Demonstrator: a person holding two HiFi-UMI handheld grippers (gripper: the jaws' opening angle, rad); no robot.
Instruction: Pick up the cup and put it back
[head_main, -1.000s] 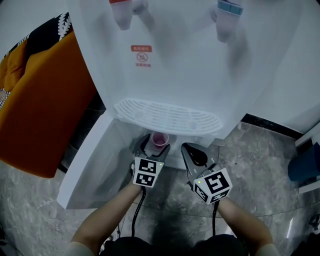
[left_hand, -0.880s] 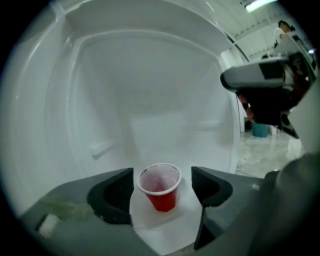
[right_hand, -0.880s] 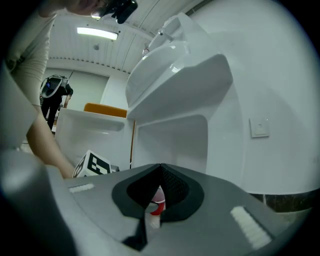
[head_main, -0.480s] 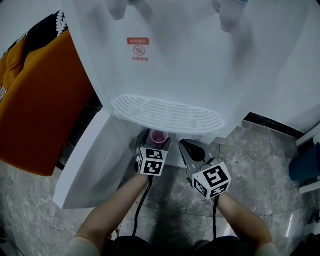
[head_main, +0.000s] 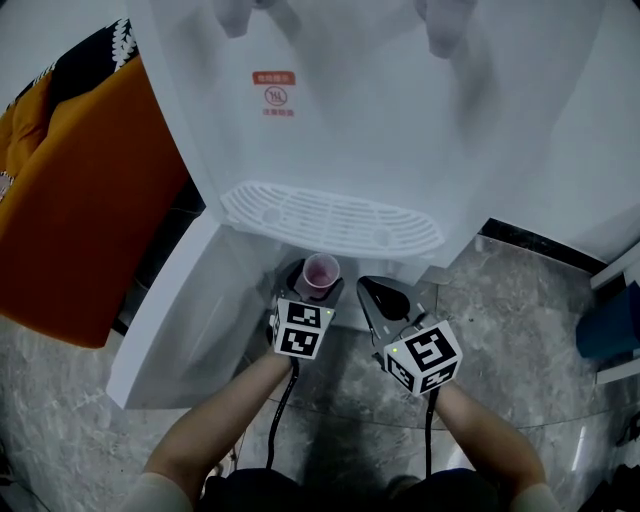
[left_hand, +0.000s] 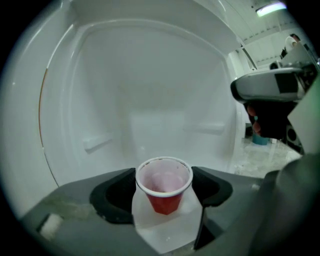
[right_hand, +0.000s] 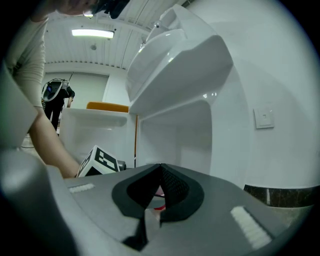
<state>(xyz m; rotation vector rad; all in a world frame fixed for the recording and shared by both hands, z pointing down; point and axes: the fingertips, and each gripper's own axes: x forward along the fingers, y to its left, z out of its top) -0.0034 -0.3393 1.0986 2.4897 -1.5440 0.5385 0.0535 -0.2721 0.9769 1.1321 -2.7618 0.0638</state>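
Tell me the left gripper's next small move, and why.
Probably let the left gripper finish closing before it lifts anything. The red cup stands upright between its fingers, with its rim just touching both, and the jaws are closing. A firmer hold should keep the cup from slipping.

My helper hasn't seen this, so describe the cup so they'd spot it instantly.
Find the white water dispenser; look below its drip tray into the open compartment. Between the closing jaws of the left gripper is a small cup, red amid white and grey.

Print on dispenser label (head_main: 273, 90) illegible
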